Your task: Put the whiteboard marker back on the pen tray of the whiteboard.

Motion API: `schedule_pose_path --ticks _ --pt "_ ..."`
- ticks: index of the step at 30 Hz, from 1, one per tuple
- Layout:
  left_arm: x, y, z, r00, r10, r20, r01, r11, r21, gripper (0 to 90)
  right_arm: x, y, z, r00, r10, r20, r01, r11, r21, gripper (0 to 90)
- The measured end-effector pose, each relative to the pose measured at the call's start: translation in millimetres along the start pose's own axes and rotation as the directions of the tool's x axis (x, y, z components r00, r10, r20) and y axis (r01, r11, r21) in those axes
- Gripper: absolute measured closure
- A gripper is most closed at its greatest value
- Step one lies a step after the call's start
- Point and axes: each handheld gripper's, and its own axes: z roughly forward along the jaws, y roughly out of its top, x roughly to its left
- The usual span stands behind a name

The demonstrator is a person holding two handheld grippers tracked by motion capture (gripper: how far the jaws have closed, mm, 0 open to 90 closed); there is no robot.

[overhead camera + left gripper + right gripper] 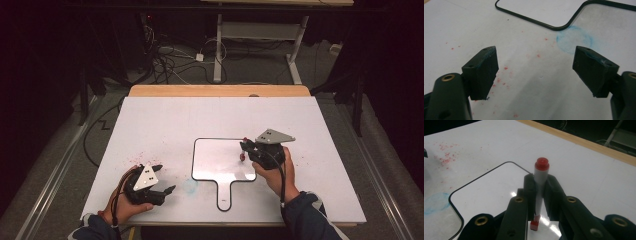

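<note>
The red-capped marker with a pale grey barrel point(541, 178) stands pinched between the two black pads of the right claw point(539, 192), its red cap above the pads and its red end showing below them, over the glossy surface of the small white handheld whiteboard with a thin black rim and a stub handle point(215, 160). In the high view the right claw point(245, 149) sits over the right part of that board, the marker point(242, 156) a small red speck at its tip, held by the person's right hand point(277, 172) in a dark sleeve. The board lies flat on the white worktop point(170, 120), handle toward the person. Just left of the handle is a faint smudged blue ring point(574, 38), with scattered red specks point(505, 68) around. The left claw point(535, 72) is spread wide with nothing between its pads, resting near the worktop's front left, well apart from the board.
</note>
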Motion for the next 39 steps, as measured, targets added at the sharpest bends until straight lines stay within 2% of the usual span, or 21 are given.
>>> schedule_pose_path --ticks 3,7,12,22,26,33,36,39 --pt "-0.1 -0.8 -0.4 1.0 -0.001 -0.002 0.001 1.0 0.001 19.3 -7.3 1.5 -8.4 0.9996 0.027 0.006 -0.027 1.0 -0.011 81.6" --pt "-0.6 0.7 -0.6 1.0 0.008 -0.003 -0.008 1.0 0.001 19.3 -12.9 2.4 -18.9 0.9987 0.05 -0.011 -0.05 0.999 0.006 81.5" --pt "-2.2 1.3 -1.1 0.9999 0.014 -0.004 -0.014 0.9999 0.002 19.3 -16.1 3.2 -28.9 0.9987 0.046 -0.021 -0.046 0.999 0.011 81.5" --pt "-4.5 1.8 -1.4 0.9997 0.023 -0.001 -0.023 0.9997 0.008 19.3 -26.5 -1.2 -49.4 0.996 0.059 -0.067 -0.054 0.997 0.063 81.3" --pt "-4.8 2.4 -0.9 0.9997 0.024 -0.001 -0.024 0.9997 0.009 19.3 -28.6 -4.0 -52.5 0.9936 0.056 -0.099 -0.047 0.995 0.087 81.3" --pt "-6.2 3.3 -0.2 0.9994 0.032 0.009 -0.033 0.9994 0.014 19.3 -30.0 -6.5 -51.0 0.9844 0.069 -0.162 -0.045 0.988 0.149 81.2" --pt "-6.4 3.5 -0.4 0.9995 0.032 0.006 -0.032 0.9994 0.013 19.3 -28.9 -5.4 -51.6 0.9827 0.071 -0.171 -0.04 0.983 0.178 81.1" --pt "-6.4 3.6 -1.0 0.9994 0.033 0.005 -0.033 0.9994 0.01 19.3 -28.9 -5.0 -50.7 0.9837 0.089 -0.156 -0.053 0.973 0.224 81.1"
